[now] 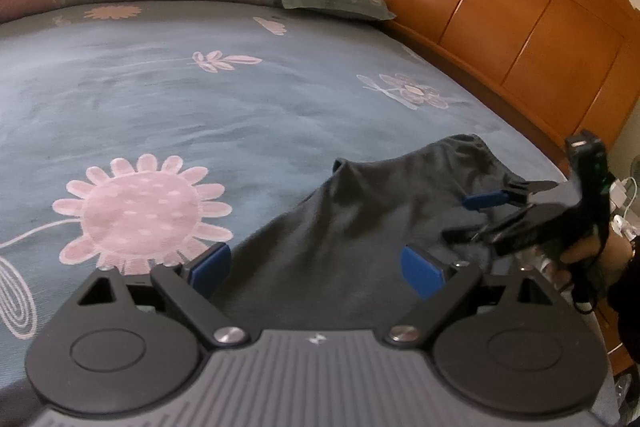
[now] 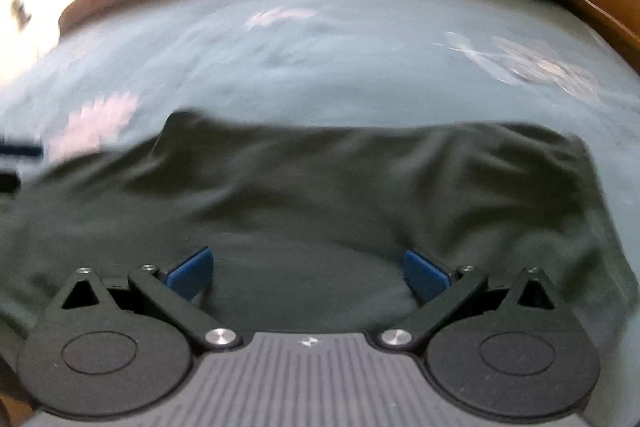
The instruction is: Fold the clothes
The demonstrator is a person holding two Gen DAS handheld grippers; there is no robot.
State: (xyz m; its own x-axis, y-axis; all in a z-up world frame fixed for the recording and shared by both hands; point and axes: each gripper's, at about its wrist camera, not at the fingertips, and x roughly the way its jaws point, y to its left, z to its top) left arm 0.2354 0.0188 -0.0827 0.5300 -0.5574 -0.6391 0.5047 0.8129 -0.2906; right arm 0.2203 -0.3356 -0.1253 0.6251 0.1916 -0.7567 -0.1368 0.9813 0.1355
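Both tongs, left tongs (image 1: 316, 269) and right tongs (image 2: 308, 273), gape empty over a rumpled dark garment (image 2: 320, 187) on the bed (image 1: 200, 99); folding looks unfinished.

Daylight floods from the far window, blowing out the right wrist view's top corners; motion blur smears it, fisheye bends edges.
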